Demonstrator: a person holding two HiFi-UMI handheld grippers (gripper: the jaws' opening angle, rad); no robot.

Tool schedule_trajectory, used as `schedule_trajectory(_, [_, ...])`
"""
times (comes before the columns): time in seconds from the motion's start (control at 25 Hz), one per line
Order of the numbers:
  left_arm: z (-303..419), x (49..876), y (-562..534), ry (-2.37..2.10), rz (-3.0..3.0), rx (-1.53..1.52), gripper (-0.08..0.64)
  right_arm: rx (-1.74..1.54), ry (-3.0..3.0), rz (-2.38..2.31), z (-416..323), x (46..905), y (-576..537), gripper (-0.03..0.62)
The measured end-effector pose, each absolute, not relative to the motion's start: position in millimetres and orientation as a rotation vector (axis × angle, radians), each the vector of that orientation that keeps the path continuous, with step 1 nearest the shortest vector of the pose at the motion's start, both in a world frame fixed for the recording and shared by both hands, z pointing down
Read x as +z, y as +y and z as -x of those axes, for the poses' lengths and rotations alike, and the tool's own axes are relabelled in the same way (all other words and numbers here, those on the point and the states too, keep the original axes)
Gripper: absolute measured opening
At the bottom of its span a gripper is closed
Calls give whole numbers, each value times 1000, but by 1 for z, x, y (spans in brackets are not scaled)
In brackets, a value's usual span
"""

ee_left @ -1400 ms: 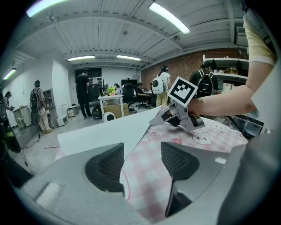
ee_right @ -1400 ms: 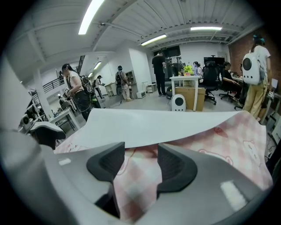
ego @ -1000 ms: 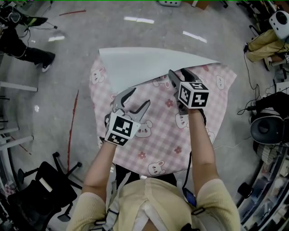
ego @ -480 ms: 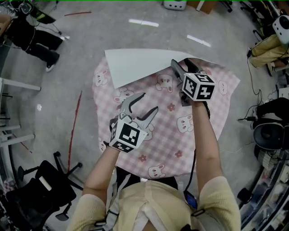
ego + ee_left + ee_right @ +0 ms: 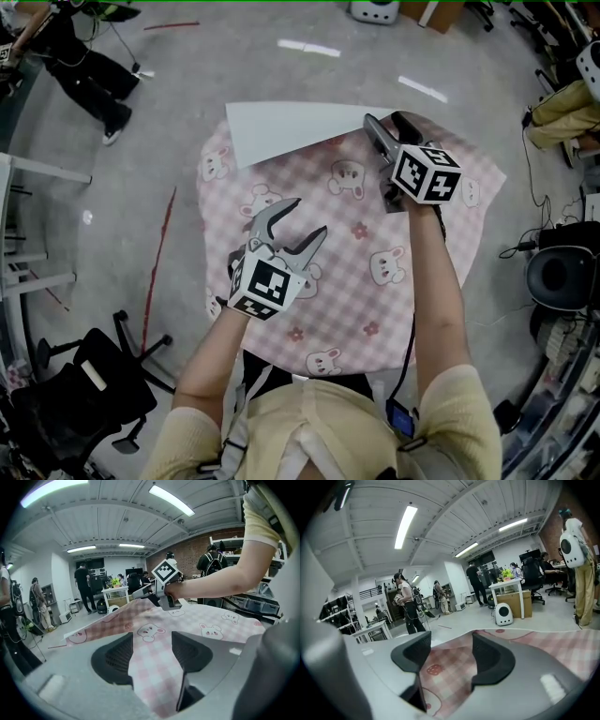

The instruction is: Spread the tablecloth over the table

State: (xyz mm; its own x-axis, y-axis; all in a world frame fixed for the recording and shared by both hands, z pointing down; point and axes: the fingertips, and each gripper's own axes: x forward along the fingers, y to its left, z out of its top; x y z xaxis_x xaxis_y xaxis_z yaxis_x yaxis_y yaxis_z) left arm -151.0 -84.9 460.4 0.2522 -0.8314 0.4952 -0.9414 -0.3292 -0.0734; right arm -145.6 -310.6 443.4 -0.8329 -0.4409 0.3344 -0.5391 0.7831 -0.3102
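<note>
You wore a pale yellow short-sleeved top (image 5: 328, 422). Your left gripper (image 5: 309, 216) and right gripper (image 5: 386, 120) were grey with dark ribbed pads (image 5: 117, 656), each bearing a black-and-white marker cube (image 5: 267, 284). A black cable (image 5: 410, 349) trailed beside your right arm.

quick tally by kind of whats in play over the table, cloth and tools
pink checked tablecloth: 1
handheld grippers: 2 (left gripper, jaws apart over the cloth; right gripper, jaws have just been opening, the cloth shows in the gap but is not clamped)
total: 3
</note>
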Motion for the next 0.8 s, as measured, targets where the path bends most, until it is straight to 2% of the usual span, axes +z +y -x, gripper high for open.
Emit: schedule_trajectory(0.8, [176, 469, -58, -1716, -2186, 673, 272, 753, -2886, -783, 163, 420, -352, 316])
